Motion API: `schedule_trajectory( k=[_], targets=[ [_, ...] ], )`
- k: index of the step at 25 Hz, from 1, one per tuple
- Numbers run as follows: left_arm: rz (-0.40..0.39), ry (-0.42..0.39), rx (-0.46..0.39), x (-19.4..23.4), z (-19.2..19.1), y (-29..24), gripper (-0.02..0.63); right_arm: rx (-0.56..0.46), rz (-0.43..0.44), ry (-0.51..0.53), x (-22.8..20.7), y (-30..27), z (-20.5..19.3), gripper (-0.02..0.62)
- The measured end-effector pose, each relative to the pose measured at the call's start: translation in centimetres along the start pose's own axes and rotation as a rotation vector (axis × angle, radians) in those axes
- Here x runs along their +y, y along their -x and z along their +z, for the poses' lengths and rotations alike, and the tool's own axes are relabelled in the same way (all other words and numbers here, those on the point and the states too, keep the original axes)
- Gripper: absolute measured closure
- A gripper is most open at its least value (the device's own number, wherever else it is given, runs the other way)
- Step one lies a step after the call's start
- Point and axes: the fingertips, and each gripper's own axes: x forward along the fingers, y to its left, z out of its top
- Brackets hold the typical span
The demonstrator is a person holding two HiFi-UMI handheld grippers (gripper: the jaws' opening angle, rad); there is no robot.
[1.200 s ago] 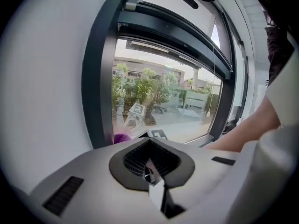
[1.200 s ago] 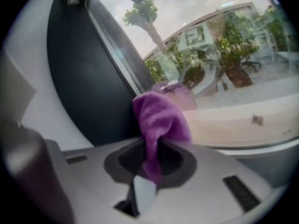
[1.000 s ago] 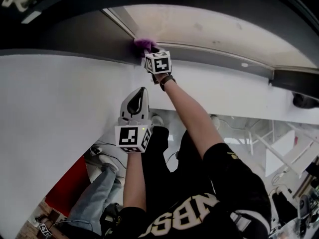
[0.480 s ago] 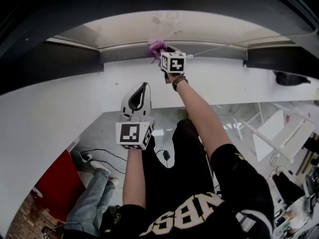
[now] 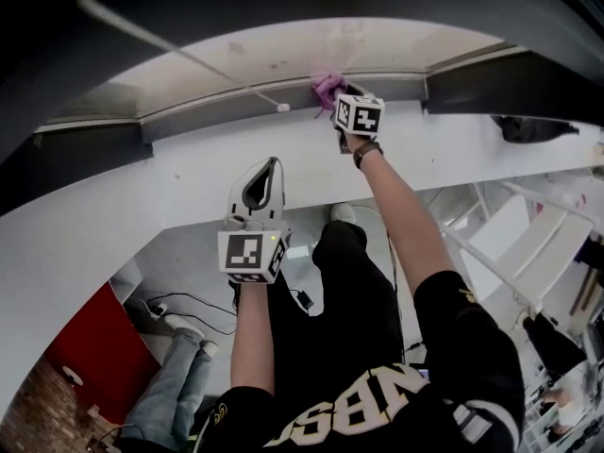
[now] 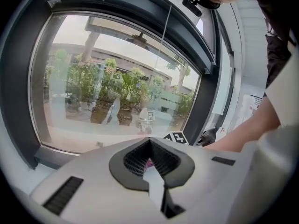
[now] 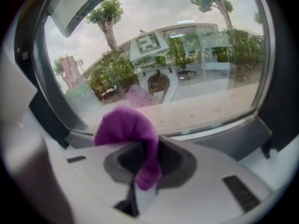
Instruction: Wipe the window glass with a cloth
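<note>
1. Risks losing the cloth (image 7: 126,127) from the right tool (image 7: 145,167), clamped on just one narrow fold, if dragged hard across the window glass (image 7: 187,69).
2. Could scrape bare tool tips there, given the off-centre wad.
3. Looks purple, plush, bunched ahead of that tool, low on the window glass.
4. Keeps the left tool (image 6: 152,164) closed on nothing, back behind.

Right gripper (image 5: 338,91) is up at the bottom edge of the window glass (image 5: 283,50). Cloth (image 5: 327,84) sits in its jaws, between gripper and pane, right by the lower frame rail (image 5: 217,114). Can't tell if the cloth touches the glass. Cord (image 5: 189,59) hangs in front of the pane, its end just left of the cloth. Left gripper (image 5: 266,166) is well back from the window, left of the right arm and pointing at the pane.
</note>
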Motion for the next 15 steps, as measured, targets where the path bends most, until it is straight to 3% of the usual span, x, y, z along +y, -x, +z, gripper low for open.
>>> schedule_trajectory(
  k=[4,10,15],
  targets=[
    [-0.027,-0.004,0.007,-3.3,-0.1,-2.5,0.588,-0.022,-0.065,-0.129,-7.0,1.8,0.6,0.523],
    [-0.069,-0.011,0.012,-7.3,0.0,-5.7,0.588,-0.095,-0.269,-0.434,-18.9,5.3,0.7,0.523],
    [-0.059,-0.03,0.021,-8.7,0.0,-6.4,0.588,-0.11,-0.297,-0.479,-21.6,6.7,1.3,0.523]
  ],
)
